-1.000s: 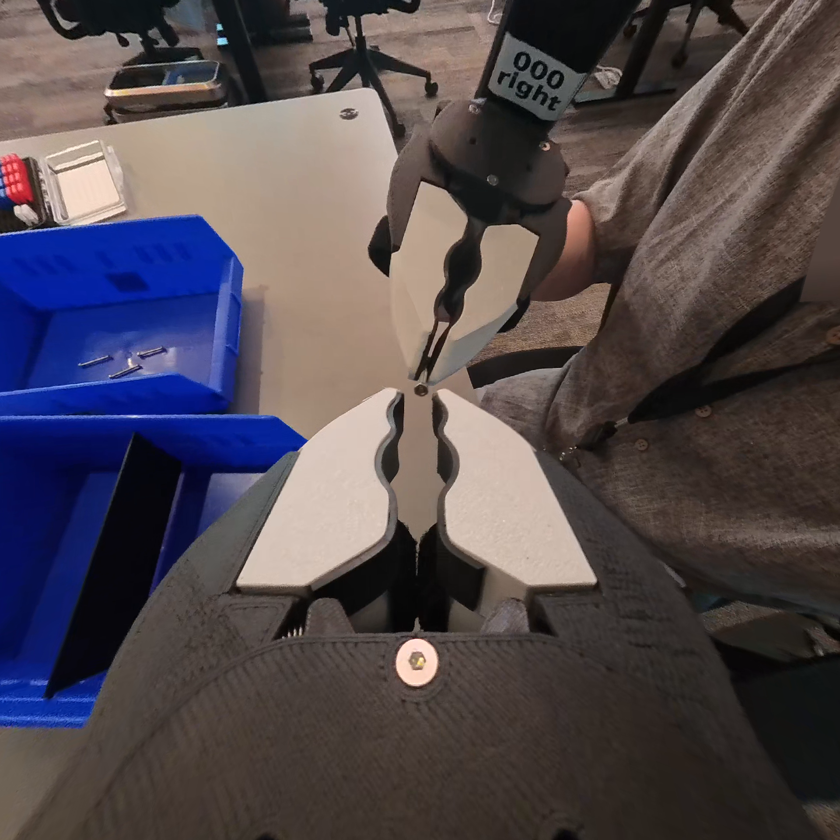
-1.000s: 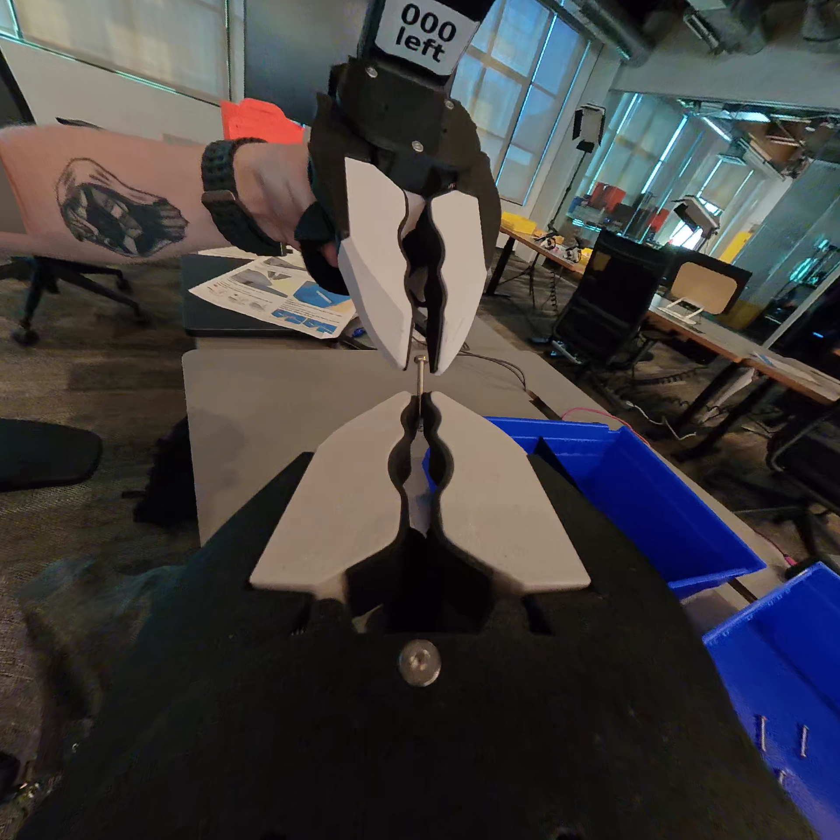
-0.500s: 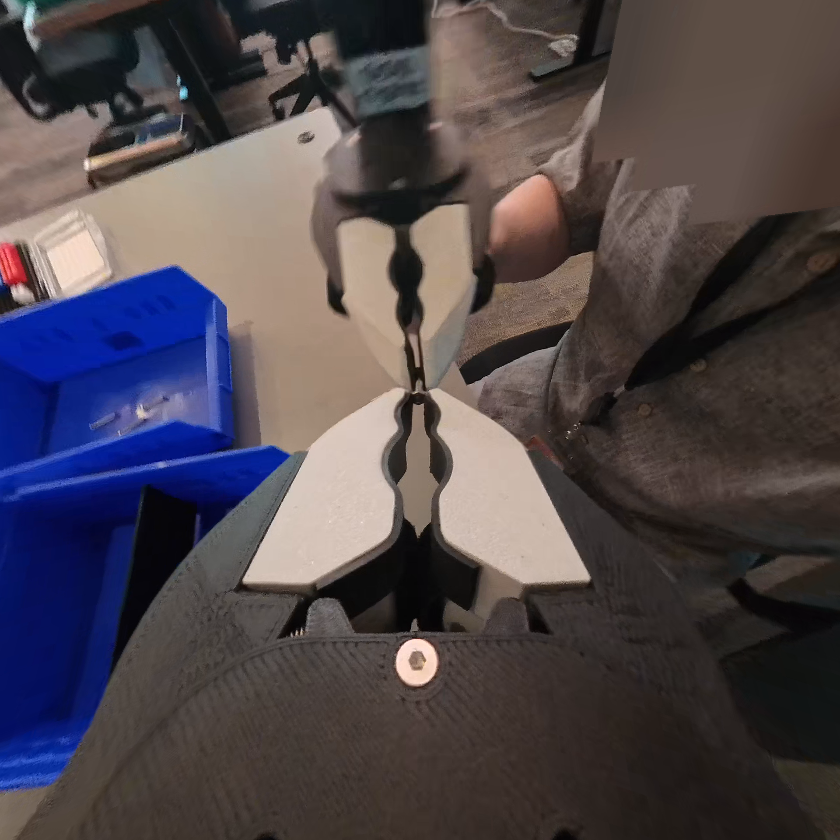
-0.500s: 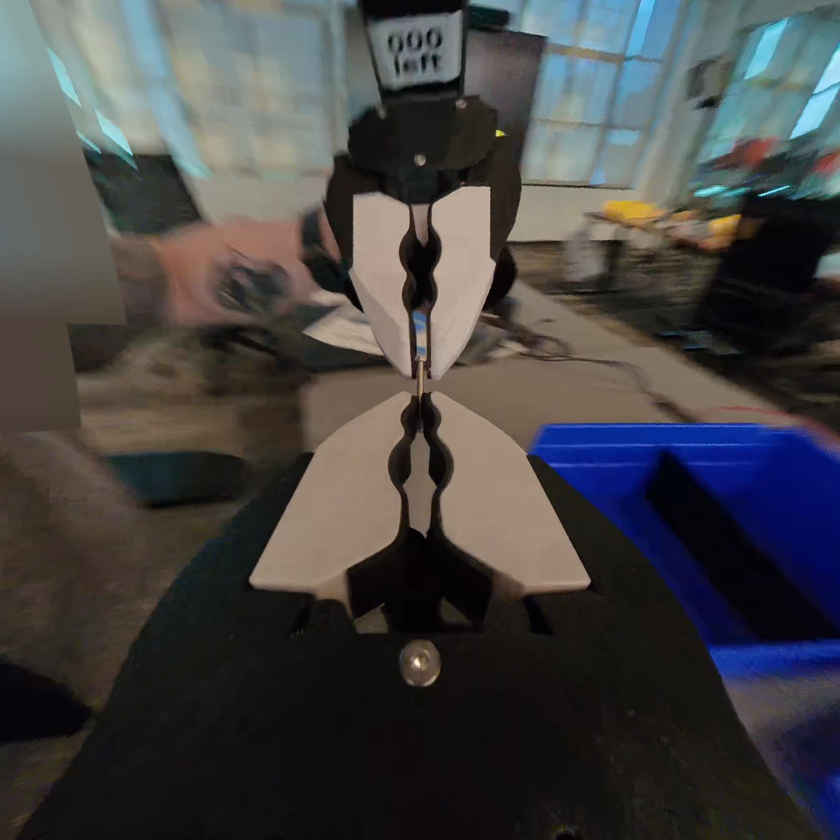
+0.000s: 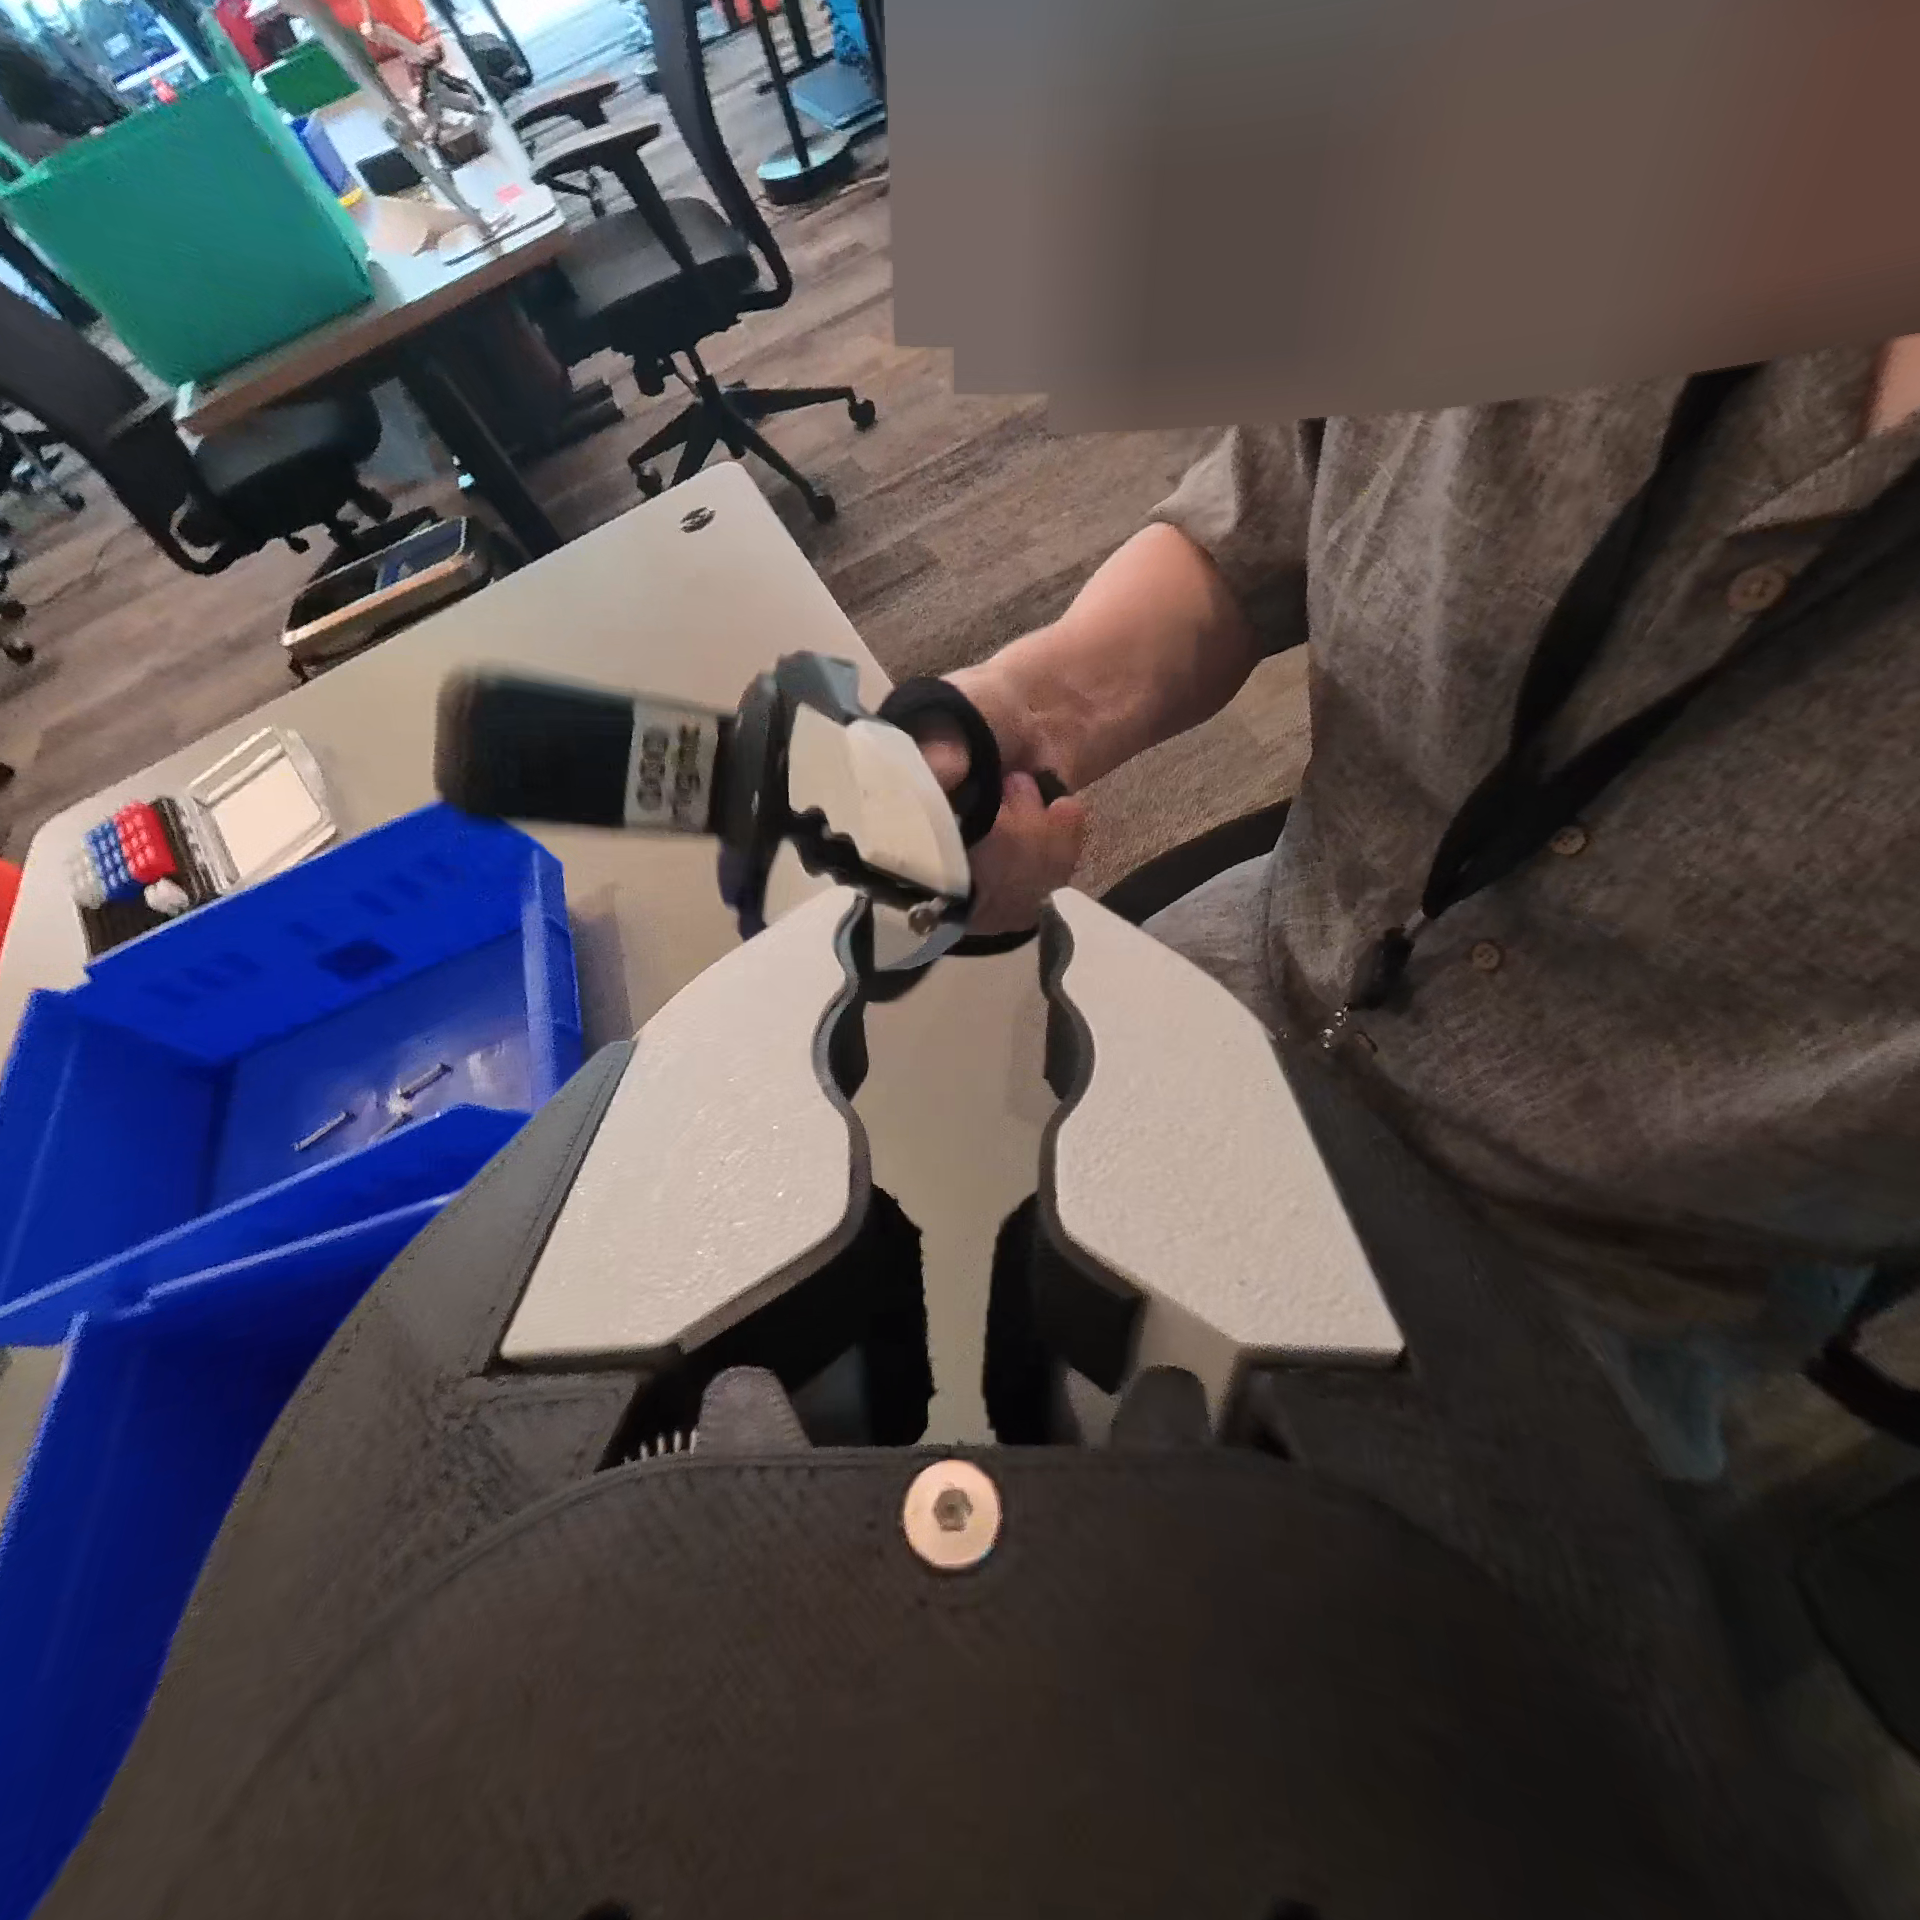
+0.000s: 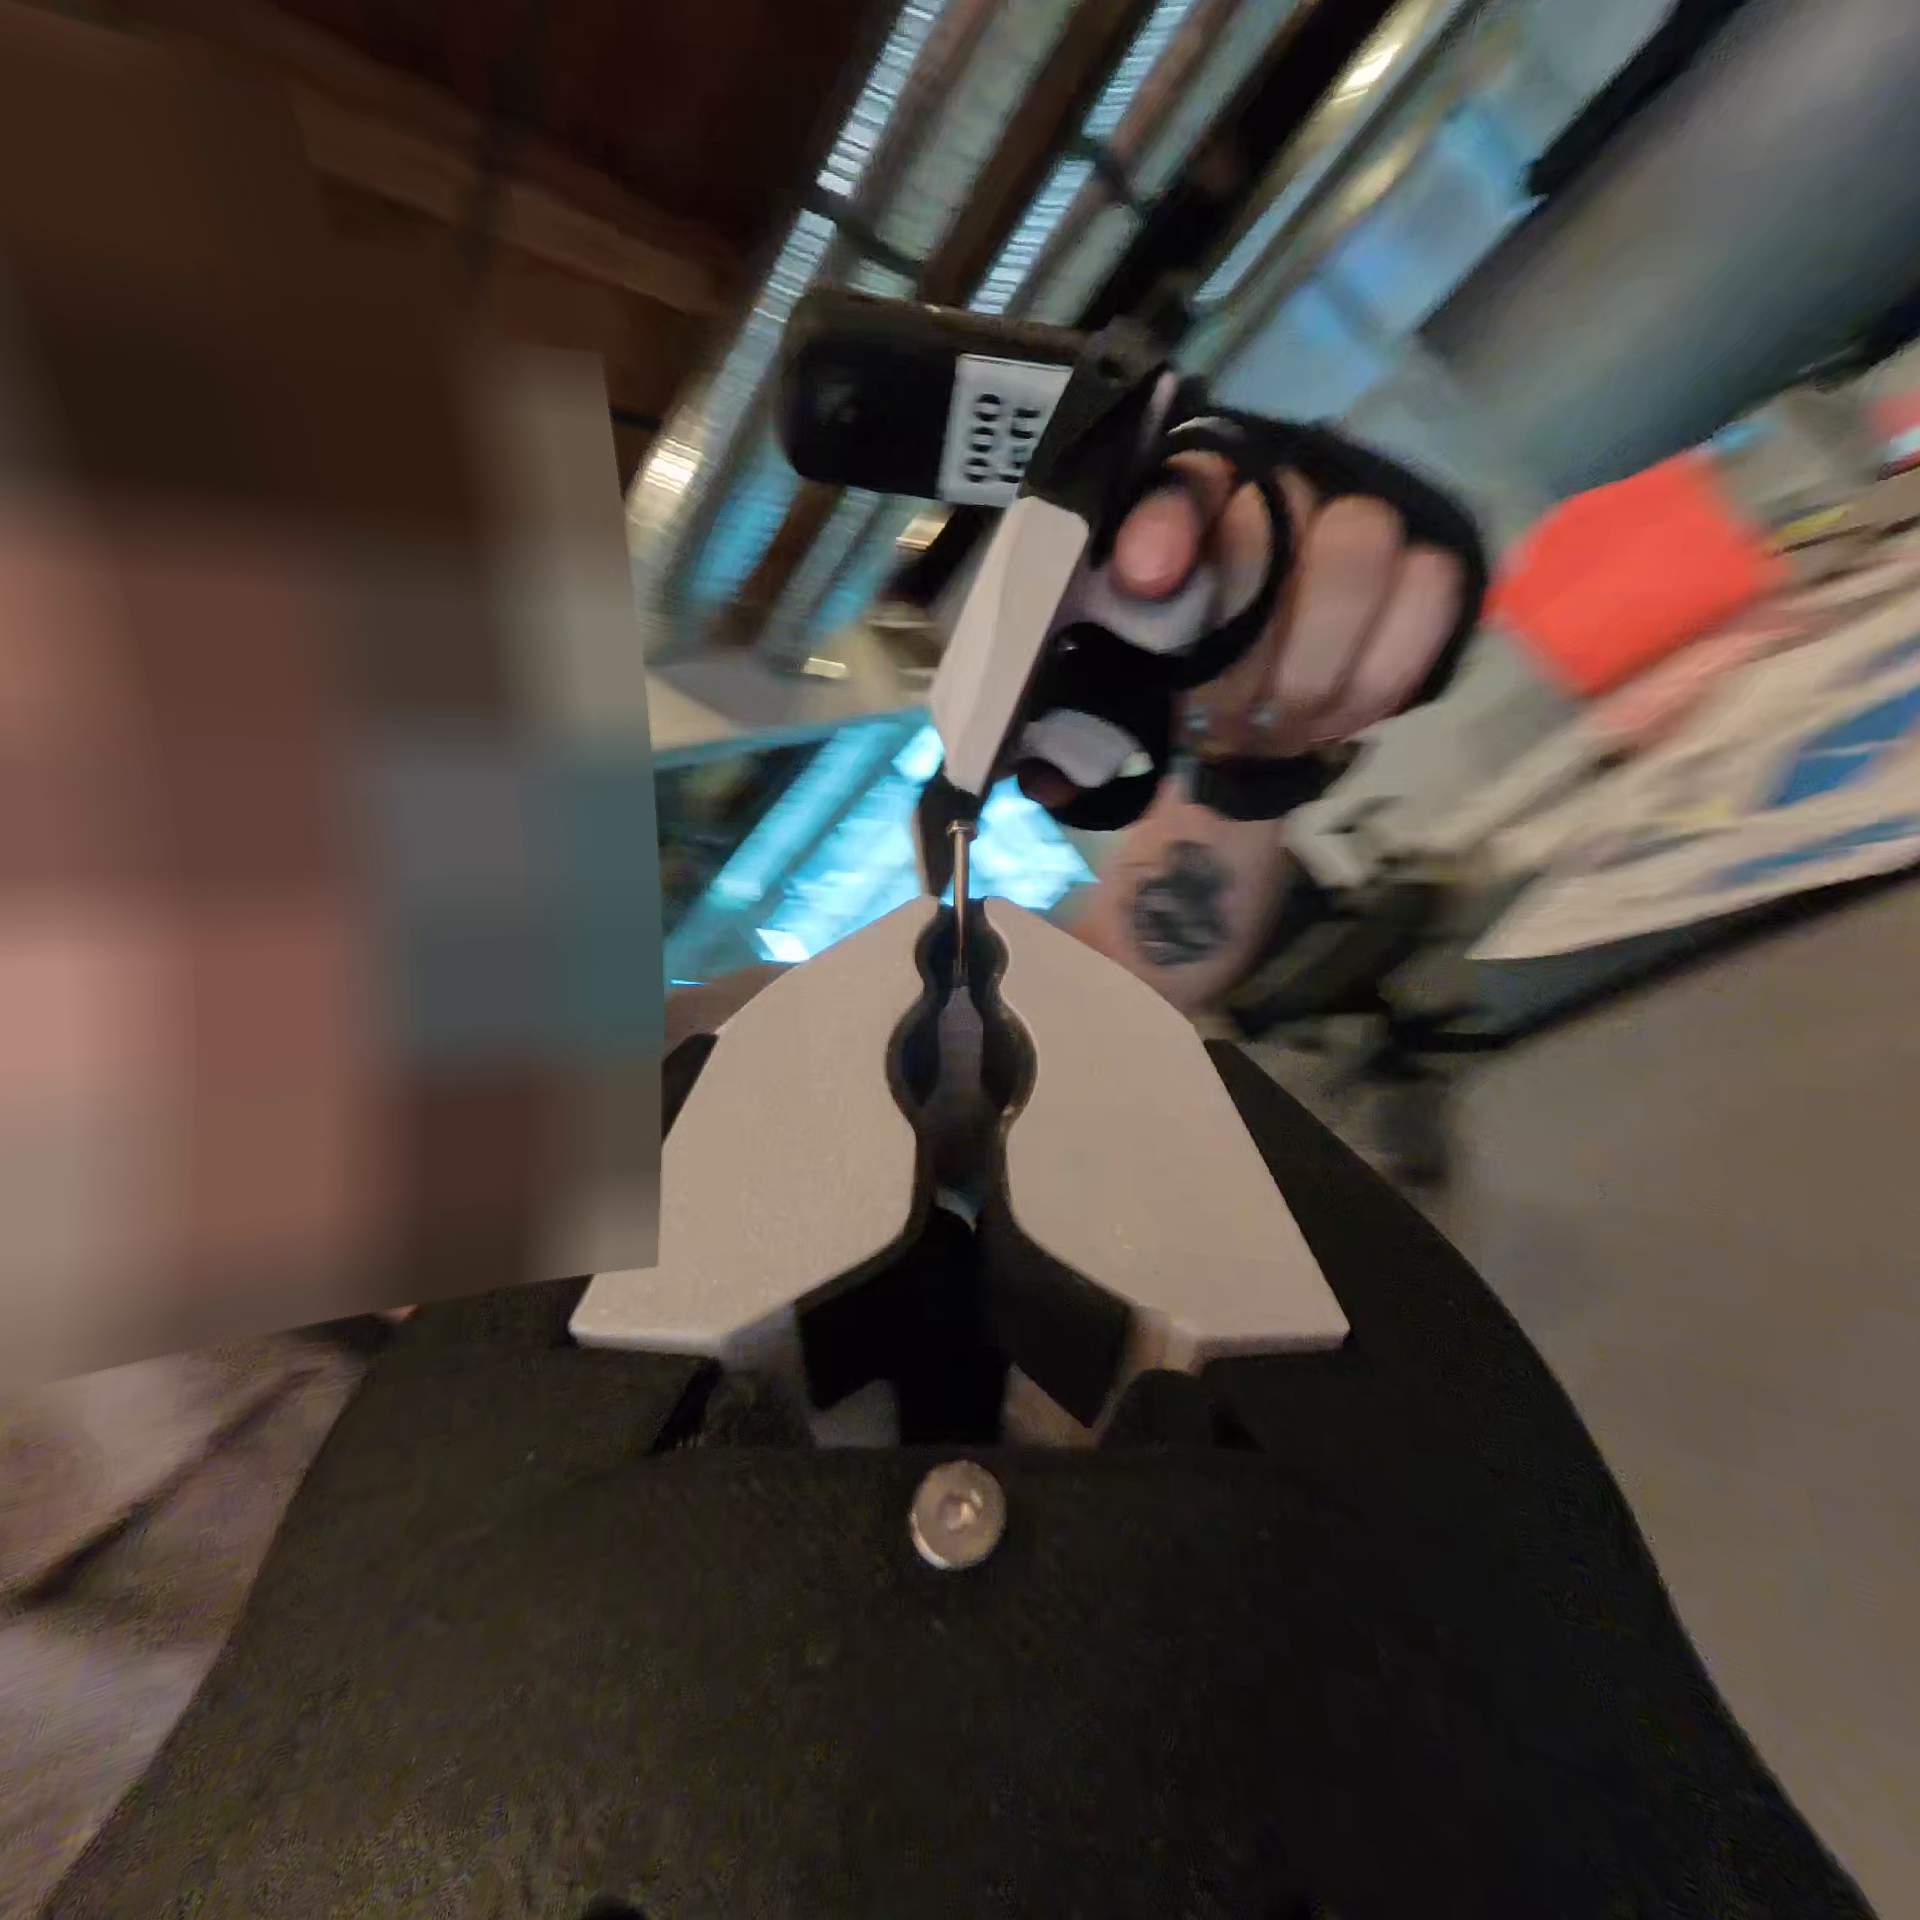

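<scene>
2 tools meet tip to tip above the bench (image 5: 644, 623). The right tool (image 6: 961, 914) is closed on a thin metal screw (image 6: 963, 883), gripping its lower shank between the fingertips. The screw's long axis runs straight out along the tool's fingers, with the small round head at the far end, pointing away from the camera toward the left tool (image 6: 961, 795). It is slim, dark grey and shiny, with a slightly wider head. That head sits right at the left tool's tip; whether they touch is unclear through the motion blur.

In the left wrist view, the left tool (image 5: 948, 925) has its jaws wide apart with nothing between them. The right tool (image 5: 940, 909) comes in sideways from the left, its fingers together, and the screw shows only as a small round head end-on (image 5: 921, 918) at its tip, between the left tool's fingertips. Only this view shows the 2 blue bins: the farther blue bin (image 5: 312, 997) holds a few loose screws (image 5: 374, 1101), and the nearer blue bin (image 5: 62, 1455) is at the left edge. A person in a grey shirt (image 5: 1558, 831) sits behind.

The right wrist view alone shows the screw's full length.
</scene>
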Demonstrator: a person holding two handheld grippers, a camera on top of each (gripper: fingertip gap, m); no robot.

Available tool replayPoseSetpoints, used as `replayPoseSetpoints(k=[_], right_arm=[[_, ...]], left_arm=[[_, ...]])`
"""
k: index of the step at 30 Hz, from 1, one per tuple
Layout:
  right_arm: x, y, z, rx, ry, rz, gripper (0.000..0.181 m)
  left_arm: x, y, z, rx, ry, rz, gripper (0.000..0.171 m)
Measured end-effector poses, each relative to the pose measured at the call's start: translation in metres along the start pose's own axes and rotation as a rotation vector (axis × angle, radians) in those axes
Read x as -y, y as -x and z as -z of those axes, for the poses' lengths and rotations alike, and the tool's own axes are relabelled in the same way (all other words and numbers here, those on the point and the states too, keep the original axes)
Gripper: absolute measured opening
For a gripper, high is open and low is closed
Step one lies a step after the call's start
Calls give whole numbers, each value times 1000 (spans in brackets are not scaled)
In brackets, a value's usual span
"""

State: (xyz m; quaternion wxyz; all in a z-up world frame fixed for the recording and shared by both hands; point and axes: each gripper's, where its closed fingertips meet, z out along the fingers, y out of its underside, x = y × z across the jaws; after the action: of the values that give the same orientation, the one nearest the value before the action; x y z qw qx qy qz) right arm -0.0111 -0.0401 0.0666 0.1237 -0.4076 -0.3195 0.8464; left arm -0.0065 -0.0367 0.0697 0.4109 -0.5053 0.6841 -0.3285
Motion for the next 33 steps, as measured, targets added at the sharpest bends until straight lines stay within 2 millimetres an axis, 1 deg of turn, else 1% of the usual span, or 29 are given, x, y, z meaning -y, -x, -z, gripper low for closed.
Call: replayPoseSetpoints(k=[1, 3, 4, 5, 7, 10, 12, 16, 18, 21, 23, 28, 33], right_arm=[[2, -7, 4, -117, 18, 112, 2], [7, -21, 14, -387, 90, 386, 2], [10, -23, 16, -491, 130, 515, 2], [13, -23, 19, -579, 161, 632, 2], [17, -24, 22, -720, 211, 829, 2], [16, -27, 23, -818, 278, 972, 2], [15, -29, 24, -854, 303, 1027, 2], [13, -31, 24, -908, 349, 1114, 2], [12, -31, 23, -912, 356, 1133, 2], [13, -30, 24, -917, 353, 1138, 2], [15, -29, 26, -924, 347, 1142, 2], [16, -29, 26, -929, 345, 1145, 2], [16, -30, 25, -927, 344, 1145, 2]], left_arm=[[0, 4, 2, 19, -2, 29, 31], [-2, 11, 5, 49, 2, 92, 30], [-5, 16, 6, 69, 16, 125, 23], [-7, 18, 6, 69, 27, 155, 23], [-12, 23, 4, 88, 56, 212, 22], [-20, 29, -3, 123, 116, 260, 24], [-24, 31, -7, 134, 151, 303, 26], [-28, 24, -14, 83, 193, 380, 30], [-31, 24, -16, 83, 209, 401, 30], [-29, 24, -16, 79, 192, 397, 27], [-28, 25, -15, 85, 184, 393, 21], [-28, 27, -14, 88, 177, 402, 12], [-30, 27, -18, 90, 177, 406, 10]])
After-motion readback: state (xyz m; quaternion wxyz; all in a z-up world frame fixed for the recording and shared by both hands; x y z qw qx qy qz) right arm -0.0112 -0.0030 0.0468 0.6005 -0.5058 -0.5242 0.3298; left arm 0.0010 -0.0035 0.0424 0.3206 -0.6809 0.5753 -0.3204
